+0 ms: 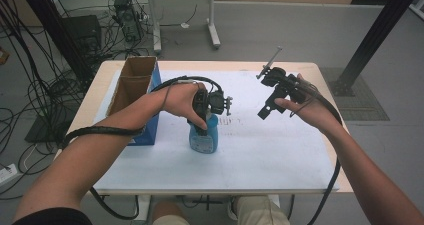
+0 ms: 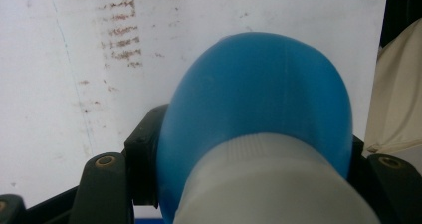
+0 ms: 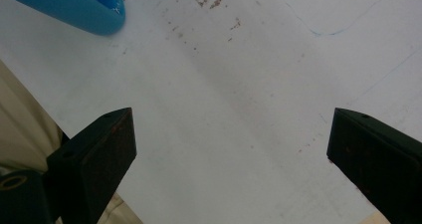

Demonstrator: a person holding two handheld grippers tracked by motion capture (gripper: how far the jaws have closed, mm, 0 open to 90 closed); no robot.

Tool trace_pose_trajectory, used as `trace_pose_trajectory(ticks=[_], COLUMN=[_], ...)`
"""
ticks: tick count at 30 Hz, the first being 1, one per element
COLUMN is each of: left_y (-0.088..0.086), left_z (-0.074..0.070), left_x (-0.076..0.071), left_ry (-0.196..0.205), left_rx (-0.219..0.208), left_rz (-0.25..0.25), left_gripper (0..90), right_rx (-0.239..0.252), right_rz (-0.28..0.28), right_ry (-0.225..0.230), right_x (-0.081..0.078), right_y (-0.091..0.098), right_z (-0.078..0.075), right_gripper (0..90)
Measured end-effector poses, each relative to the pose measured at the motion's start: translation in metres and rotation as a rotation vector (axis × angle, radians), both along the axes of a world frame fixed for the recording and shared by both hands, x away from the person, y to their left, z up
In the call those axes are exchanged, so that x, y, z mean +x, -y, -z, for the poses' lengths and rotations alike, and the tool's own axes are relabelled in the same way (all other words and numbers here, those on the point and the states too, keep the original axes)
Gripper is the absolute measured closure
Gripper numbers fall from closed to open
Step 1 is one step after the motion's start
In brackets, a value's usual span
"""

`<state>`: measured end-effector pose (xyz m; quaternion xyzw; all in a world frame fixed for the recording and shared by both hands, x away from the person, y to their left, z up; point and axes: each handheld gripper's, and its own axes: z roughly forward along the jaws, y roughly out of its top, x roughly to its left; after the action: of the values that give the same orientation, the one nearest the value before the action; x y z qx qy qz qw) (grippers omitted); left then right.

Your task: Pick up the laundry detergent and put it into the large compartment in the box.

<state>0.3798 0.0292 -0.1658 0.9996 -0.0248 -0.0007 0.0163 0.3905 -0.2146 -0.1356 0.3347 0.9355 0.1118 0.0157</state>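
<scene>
the desk [image 1: 280,155] lies under both my tools. my left tool [image 1: 207,110] pinches the blue bottle [image 1: 204,135] just below its cap; it looks smooth, rigid, probably light, so the neck seems safest. my right tool [image 1: 275,97] hangs spread, well apart.

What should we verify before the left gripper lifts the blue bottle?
1. Left gripper closed around the blue plastic bottle near its white cap: ok.
2. Firmness of grip: cannot tell.
3. Bottle upright on the white table sheet: ok.
4. Right gripper open, empty, raised away from the bottle: ok.
5. Open brown cardboard box apart from the bottle: ok.
6. Cap sealed: cannot tell.
</scene>
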Motion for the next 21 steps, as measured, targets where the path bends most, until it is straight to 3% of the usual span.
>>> trace_pose_trajectory(ticks=[14,21], left_y=[0.001,-0.006], left_z=[-0.005,-0.030], left_x=[0.000,0.005], left_ry=[-0.017,-0.027], left_rx=[0.011,-0.004], left_rz=[-0.042,-0.122], left_gripper=[36.8,36.9], right_rx=[-0.010,-0.009], right_rz=[-0.006,0.014], right_ry=[-0.010,-0.019], right_x=[0.002,0.004], right_y=[0.000,0.003], right_z=[0.006,0.006], right_gripper=[5.2,5.2])
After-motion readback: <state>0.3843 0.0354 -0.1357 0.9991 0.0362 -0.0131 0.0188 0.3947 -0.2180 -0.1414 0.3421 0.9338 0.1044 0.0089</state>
